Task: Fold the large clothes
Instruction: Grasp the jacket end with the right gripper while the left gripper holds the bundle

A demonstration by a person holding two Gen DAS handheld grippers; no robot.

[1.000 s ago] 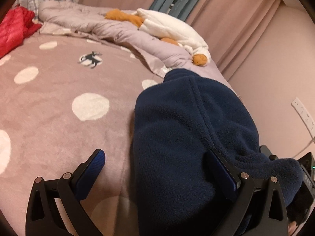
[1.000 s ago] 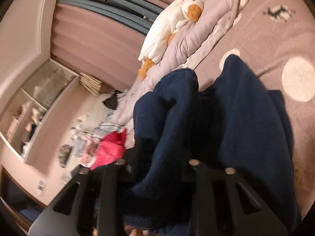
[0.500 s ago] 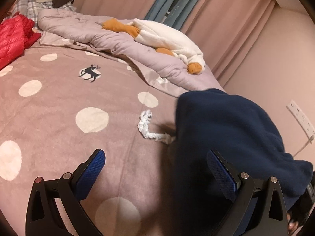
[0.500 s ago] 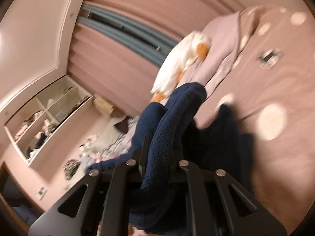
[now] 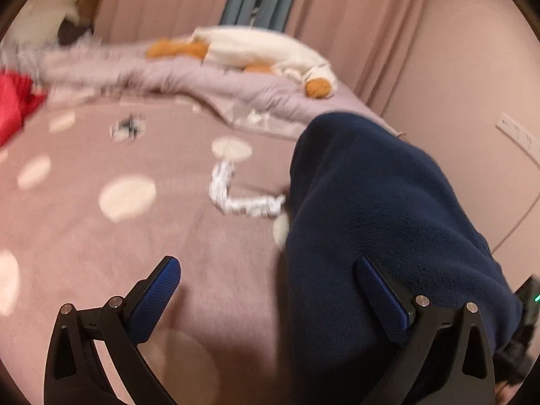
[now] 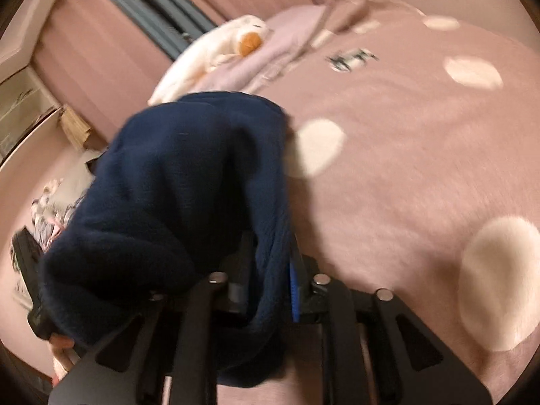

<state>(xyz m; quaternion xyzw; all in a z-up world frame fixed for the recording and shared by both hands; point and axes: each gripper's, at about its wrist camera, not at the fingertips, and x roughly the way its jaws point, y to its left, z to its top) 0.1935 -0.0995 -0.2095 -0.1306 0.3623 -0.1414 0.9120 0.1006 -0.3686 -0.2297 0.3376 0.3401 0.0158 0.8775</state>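
Note:
A dark navy fleece garment [image 5: 381, 222] hangs bunched on the right of the left wrist view, over the pink dotted bedspread [image 5: 101, 243]. A white drawstring [image 5: 233, 195] trails from it onto the bed. My left gripper [image 5: 270, 290] is open and empty, its right finger against the fleece. My right gripper [image 6: 270, 290] is shut on a fold of the same garment [image 6: 182, 182], which drapes over its left finger and hides the tip.
A white and orange plush goose [image 5: 270, 54] lies on a rumpled lilac duvet [image 5: 209, 84] at the far edge of the bed. A red garment [image 5: 13, 104] lies at the left. Pink curtains and a wall socket [image 5: 519, 135] stand behind.
The right gripper lifted the fleece off the bed and swung it right, uncovering the white drawstring. The left gripper stayed open and shifted slightly; both views are now blurred.

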